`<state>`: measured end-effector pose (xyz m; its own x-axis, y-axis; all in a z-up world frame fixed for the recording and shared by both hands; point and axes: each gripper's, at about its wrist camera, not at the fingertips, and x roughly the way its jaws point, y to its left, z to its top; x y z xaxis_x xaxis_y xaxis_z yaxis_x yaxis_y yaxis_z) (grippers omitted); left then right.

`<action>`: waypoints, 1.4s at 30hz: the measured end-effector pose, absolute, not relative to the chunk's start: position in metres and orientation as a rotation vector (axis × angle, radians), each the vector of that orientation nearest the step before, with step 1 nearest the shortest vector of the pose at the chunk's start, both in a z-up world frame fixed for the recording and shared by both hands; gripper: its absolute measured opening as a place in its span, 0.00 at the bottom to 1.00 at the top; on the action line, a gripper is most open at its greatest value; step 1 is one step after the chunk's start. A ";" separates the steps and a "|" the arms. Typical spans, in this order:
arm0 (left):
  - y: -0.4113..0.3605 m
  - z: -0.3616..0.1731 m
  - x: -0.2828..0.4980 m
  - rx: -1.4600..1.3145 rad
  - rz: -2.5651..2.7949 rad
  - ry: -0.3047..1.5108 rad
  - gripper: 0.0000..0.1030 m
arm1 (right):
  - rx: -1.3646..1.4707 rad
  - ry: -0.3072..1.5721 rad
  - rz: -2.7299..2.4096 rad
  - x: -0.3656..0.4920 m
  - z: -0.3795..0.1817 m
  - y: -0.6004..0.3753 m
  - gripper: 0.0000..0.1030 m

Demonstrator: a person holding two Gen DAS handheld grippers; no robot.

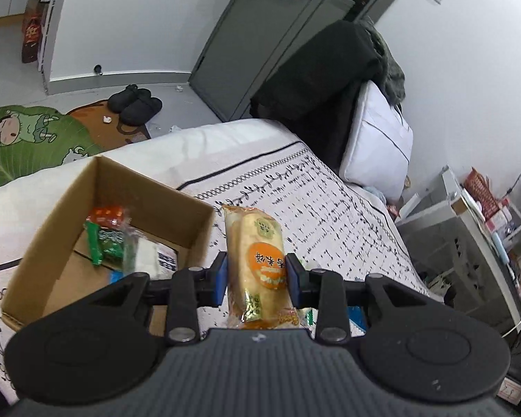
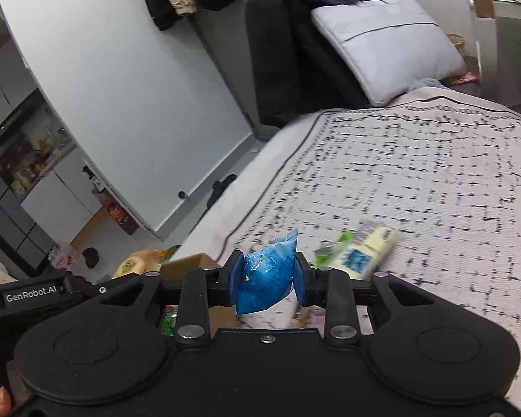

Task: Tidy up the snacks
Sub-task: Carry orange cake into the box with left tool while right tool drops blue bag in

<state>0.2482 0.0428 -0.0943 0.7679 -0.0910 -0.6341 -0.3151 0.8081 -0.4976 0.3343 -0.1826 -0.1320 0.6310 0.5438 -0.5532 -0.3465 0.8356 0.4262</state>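
My left gripper (image 1: pixel 257 274) is shut on a yellow-orange rice cracker packet (image 1: pixel 257 260) and holds it above the bed, just right of an open cardboard box (image 1: pixel 52 236). In the box lie a green-red snack packet (image 1: pixel 107 236) and a white packet (image 1: pixel 153 257). My right gripper (image 2: pixel 268 272) is shut on a blue snack packet (image 2: pixel 265 274) above the bed. A green-and-cream snack packet (image 2: pixel 361 253) lies on the bedspread just beyond it. The box corner (image 2: pixel 187 266) and the yellow packet (image 2: pixel 135 264) show at the left of the right wrist view.
The patterned bedspread (image 1: pixel 330 201) covers the bed. A white pillow (image 1: pixel 378 139) and dark clothes (image 1: pixel 316 80) lie at the bed's head. Slippers (image 1: pixel 135 104) and a cartoon mat (image 1: pixel 27 139) are on the floor. Cluttered shelves (image 1: pixel 486 229) stand right of the bed.
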 end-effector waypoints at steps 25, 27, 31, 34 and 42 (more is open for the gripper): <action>0.133 -0.100 0.237 -0.779 0.273 0.710 0.33 | 0.249 0.783 0.625 0.324 -0.135 -0.081 0.29; 0.136 -0.103 0.236 -0.778 0.290 0.720 0.33 | 0.248 0.787 0.634 0.323 -0.136 -0.075 0.29; 0.141 -0.109 0.237 -0.777 0.328 0.741 0.33 | 0.246 0.799 0.644 0.322 -0.141 -0.068 0.29; 0.141 -0.113 0.239 -0.782 0.332 0.756 0.33 | 0.234 0.821 0.641 0.322 -0.147 -0.063 0.29; 0.148 -0.114 0.237 -0.786 0.356 0.760 0.37 | 0.196 0.816 0.605 0.314 -0.144 -0.059 0.49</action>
